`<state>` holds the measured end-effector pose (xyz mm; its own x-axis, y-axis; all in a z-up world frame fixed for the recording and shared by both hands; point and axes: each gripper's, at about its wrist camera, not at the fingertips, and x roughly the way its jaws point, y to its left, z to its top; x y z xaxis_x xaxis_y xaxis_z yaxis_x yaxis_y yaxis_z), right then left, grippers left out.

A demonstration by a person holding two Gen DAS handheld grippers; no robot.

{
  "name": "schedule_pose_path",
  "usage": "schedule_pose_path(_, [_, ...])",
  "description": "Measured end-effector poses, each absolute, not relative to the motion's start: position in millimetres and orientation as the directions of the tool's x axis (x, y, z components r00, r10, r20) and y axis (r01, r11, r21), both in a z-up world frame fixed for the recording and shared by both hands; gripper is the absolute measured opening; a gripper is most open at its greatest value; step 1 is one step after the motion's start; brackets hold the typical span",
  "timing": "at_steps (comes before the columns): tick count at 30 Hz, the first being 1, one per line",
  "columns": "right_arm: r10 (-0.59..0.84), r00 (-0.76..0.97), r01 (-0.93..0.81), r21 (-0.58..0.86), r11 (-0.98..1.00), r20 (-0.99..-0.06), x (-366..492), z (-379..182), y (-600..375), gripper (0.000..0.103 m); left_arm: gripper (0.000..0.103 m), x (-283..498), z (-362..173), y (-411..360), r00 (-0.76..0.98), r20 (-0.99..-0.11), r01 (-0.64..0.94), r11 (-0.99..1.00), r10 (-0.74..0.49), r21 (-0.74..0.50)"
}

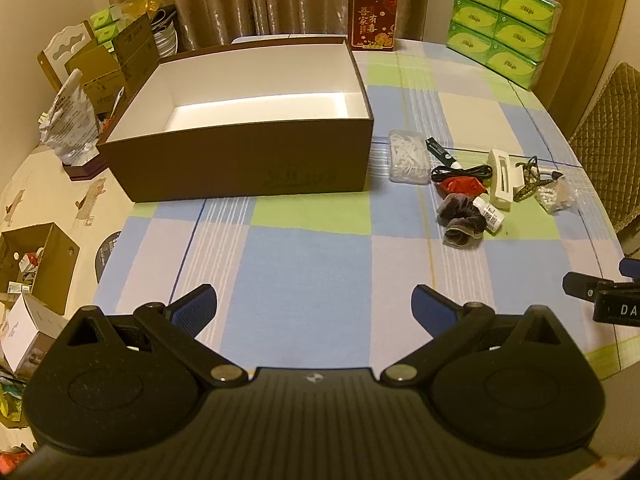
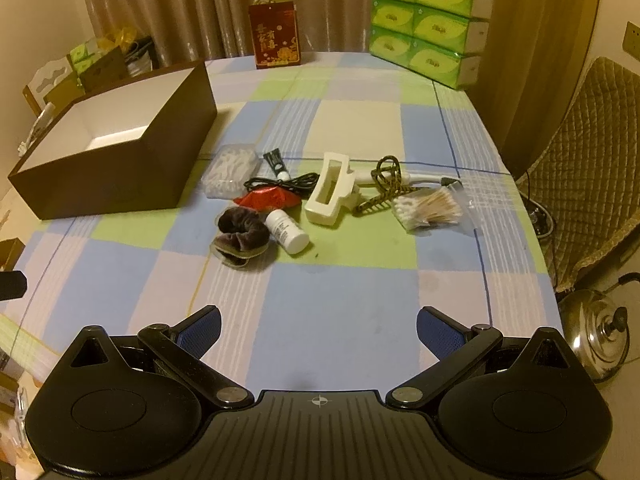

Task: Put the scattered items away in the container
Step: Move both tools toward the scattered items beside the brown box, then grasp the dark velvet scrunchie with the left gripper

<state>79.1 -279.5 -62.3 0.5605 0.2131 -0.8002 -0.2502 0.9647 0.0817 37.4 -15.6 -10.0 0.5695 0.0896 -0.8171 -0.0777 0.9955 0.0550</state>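
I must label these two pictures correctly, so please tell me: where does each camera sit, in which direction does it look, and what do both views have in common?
Left wrist: sits on the left gripper, looks forward over the table at the brown box; its own open fingers show, plus the right gripper's tip at the right edge.
Right wrist: sits on the right gripper, looks at the scattered items around the white clip; its own open fingers show.
Shared: the brown box, the white clip, the pill bottle, the green tissue packs.
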Motion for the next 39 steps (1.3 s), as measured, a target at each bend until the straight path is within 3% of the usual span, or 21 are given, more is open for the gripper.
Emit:
schedule_pose_path(30, [0.262,0.531,-0.251,0.145,0.957,-0.806,147.6,-91.2,-349.4,0.101,0.101,120.6,-47.9,-102.6,0.581,-0.805,0.241,0.970,-0.123,0.026])
schedule_pose_path(39, [0.250,0.506,-0.244,0.141,0.959,-0.826,172.0,-103.9,-364.4,0.101,0.092,154.0,-72.7,-121.8,0.550,-0.817,0.348,0.937,-0.174,0.035])
